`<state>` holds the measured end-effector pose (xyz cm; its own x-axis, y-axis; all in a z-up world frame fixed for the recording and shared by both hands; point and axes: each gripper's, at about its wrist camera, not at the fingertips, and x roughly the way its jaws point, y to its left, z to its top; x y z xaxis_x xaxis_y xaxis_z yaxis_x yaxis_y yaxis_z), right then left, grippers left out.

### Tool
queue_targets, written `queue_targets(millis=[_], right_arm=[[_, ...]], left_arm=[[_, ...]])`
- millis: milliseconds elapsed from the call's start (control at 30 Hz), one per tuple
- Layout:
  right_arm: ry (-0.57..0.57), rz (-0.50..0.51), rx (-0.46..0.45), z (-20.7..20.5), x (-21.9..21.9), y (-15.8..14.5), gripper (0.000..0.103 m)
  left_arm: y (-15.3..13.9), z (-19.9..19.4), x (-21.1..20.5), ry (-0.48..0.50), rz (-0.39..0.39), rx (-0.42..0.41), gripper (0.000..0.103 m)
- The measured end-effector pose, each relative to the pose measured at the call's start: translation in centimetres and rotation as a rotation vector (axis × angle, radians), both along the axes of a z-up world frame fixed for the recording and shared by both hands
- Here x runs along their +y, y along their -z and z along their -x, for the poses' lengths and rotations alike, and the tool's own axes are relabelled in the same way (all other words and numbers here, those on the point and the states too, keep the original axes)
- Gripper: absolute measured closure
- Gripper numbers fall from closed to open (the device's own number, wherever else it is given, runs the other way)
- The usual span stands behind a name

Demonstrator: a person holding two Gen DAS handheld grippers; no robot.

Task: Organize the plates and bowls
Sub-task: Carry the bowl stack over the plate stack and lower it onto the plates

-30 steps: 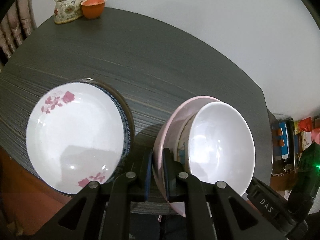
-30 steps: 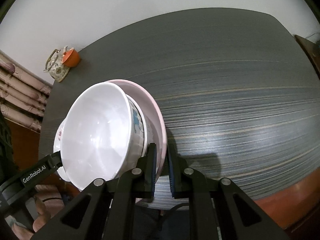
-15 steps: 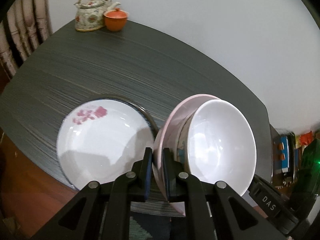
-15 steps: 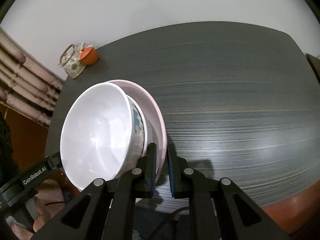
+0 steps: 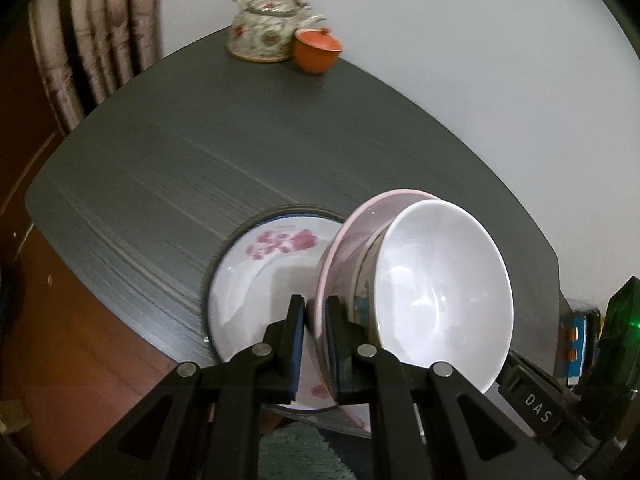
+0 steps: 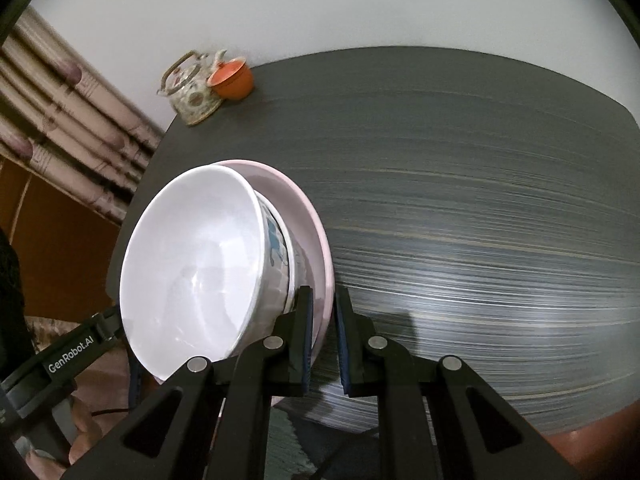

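While both grippers clamp opposite edges of the same pink plate, a small stack rides inside it: a white bowl nested in a second bowl with a blue pattern on its outer wall. The left gripper has its jaws clenched on the plate's rim at one side, and the right gripper has its jaws pinched shut on the rim at the other side, so the plate hangs between the two, seen steeply edge-on in both wrist views.

Under the carried stack in the left wrist view lies a white plate with pink flowers, resting on what looks like a darker-rimmed plate (only a thin dark edge shows, so its pattern cannot be told). That flowered plate sits near the front edge of the dark wood-grain table, and the pink plate overlaps its right side in the view; whether they touch cannot be told.

At the far corner of the table stands a floral teapot with an orange cup just beside it. A striped curtain hangs beyond that corner, and a pale wall backs the table.
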<state>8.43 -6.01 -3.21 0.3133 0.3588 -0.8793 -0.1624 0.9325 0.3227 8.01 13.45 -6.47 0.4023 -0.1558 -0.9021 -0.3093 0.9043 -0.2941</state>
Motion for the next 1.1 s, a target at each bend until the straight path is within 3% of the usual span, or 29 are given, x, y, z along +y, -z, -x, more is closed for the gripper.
queue_targets(millis=[300, 833, 1100], right_arm=[[-0.038, 0.011, 0.048, -0.3, 3.6, 2.3, 0.09], [-0.033, 0.048, 0.021, -0.2, 5.1, 3.2, 0.09], [-0.037, 0.07, -0.01, 0.2, 5.4, 3.1, 0.087]], left_arm=[[1.2, 0.1, 2.7, -0.04, 0.008, 0.015, 0.094], [2.7, 0.0, 3.8, -0.043, 0.019, 0.021, 0.094], [2.2, 0.2, 3.1, -0.025, -0.051, 0.002, 0.091]])
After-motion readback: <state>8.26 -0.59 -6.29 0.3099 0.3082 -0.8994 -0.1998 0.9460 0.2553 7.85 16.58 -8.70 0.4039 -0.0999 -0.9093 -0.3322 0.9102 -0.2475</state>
